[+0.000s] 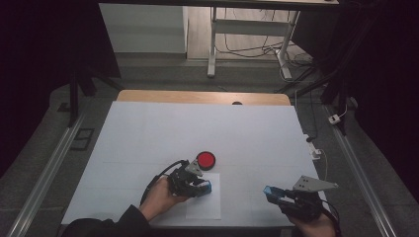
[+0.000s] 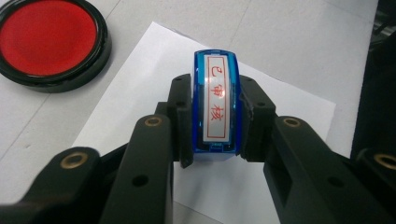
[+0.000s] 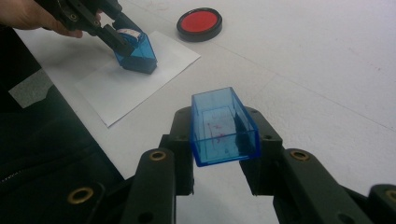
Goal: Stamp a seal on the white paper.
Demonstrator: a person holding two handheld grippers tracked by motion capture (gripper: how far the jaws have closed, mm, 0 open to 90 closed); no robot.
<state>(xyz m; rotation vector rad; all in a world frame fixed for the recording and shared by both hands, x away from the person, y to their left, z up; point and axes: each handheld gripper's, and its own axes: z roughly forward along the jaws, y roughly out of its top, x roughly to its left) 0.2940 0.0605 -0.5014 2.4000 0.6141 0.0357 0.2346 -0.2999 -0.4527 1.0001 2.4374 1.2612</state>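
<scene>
1. Right now my left gripper (image 1: 197,186) is clamped on the blue stamp (image 2: 216,105), its jaws pressing both long sides so the labelled top faces me and the base presses flat onto the sheet of paper (image 1: 203,197).
2. That paper lies near the tabletop's (image 1: 148,128) near edge, and the stamp sits on its upper half, a sensible spot for a print, I judge.
3. My right gripper (image 1: 276,193) is closed on the stamp's cap (image 3: 223,126), held off towards the near right corner, out of the way.
4. Both pieces are clear blue plastic, boxy and hard; the cap is hollow, with faint red smears inside.
5. Beyond the paper sits the ink pad (image 1: 206,160), round, with a glossy black rim and matte red centre.
</scene>
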